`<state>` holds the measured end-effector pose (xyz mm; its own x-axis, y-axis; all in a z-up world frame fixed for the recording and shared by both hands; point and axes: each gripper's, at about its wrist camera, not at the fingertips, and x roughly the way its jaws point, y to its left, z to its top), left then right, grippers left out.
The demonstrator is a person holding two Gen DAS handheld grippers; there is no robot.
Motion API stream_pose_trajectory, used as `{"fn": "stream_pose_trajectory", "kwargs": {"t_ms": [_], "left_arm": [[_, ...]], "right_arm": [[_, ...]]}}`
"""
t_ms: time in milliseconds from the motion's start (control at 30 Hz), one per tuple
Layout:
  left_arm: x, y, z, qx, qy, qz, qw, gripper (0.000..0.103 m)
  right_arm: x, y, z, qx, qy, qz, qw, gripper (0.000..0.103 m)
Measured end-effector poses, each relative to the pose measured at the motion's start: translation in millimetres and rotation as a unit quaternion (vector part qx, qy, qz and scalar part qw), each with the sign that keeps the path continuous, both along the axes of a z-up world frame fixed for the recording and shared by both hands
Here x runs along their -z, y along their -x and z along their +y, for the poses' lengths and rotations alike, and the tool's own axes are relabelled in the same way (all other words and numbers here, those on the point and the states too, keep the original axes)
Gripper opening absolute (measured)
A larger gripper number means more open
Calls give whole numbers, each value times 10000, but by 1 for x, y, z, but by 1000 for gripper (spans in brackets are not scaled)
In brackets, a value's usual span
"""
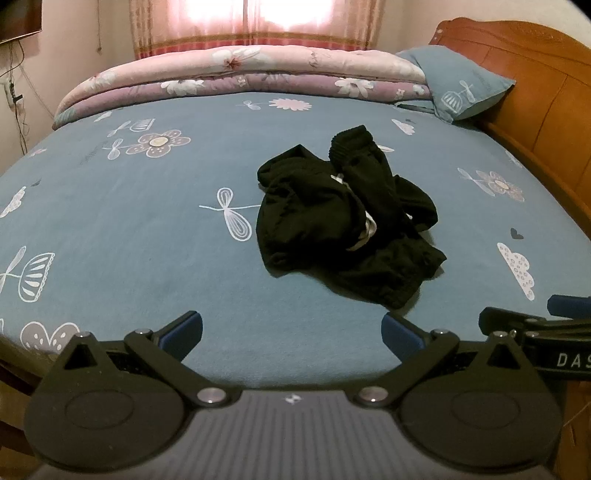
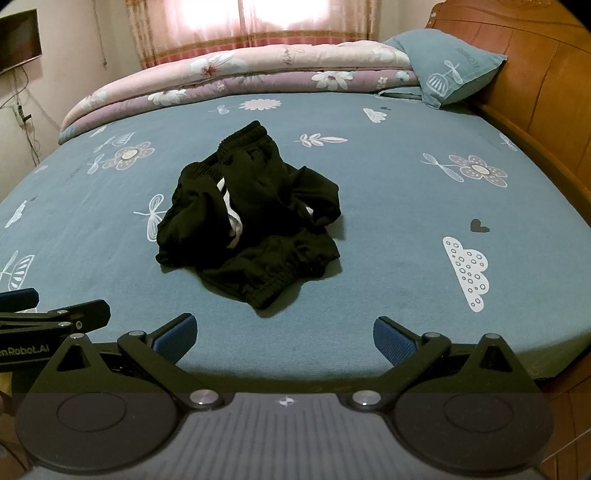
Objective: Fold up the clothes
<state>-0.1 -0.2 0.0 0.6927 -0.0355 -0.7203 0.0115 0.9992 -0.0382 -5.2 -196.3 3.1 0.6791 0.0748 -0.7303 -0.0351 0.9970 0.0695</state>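
A crumpled pair of black shorts point(image 1: 343, 218) with white side stripes and an elastic waistband lies in a heap on the blue bed sheet point(image 1: 147, 229). In the right wrist view the black shorts point(image 2: 251, 221) sit left of centre. My left gripper point(image 1: 291, 332) hovers open over the bed's near edge, short of the heap, nothing between its blue pads. My right gripper point(image 2: 284, 336) is also open and empty, just in front of the shorts' cuff. Each gripper shows at the edge of the other's view.
A folded pink floral quilt point(image 1: 240, 74) lies along the far side of the bed. A blue pillow point(image 2: 450, 70) leans at the wooden headboard point(image 2: 535, 74) on the right. Curtains point(image 1: 251, 22) hang behind; cables run down the left wall.
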Motion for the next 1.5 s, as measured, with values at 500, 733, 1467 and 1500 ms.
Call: {"fn": "stream_pose_trajectory", "kwargs": {"t_ms": [500, 733, 1467, 1500], "left_arm": [[0, 3, -6, 64, -9, -76, 10000, 102], [-1, 4, -6, 75, 26, -94, 9999, 102], [6, -11, -9, 211, 8, -10, 9998, 102], [7, -12, -9, 225, -2, 1, 9997, 102]], "right_arm": [[-1, 2, -5, 35, -139, -44, 9999, 103], [-1, 3, -4, 73, -89, -43, 9999, 103], [9, -3, -1, 1, -32, 52, 10000, 103], [11, -4, -1, 6, -32, 74, 10000, 103]]}}
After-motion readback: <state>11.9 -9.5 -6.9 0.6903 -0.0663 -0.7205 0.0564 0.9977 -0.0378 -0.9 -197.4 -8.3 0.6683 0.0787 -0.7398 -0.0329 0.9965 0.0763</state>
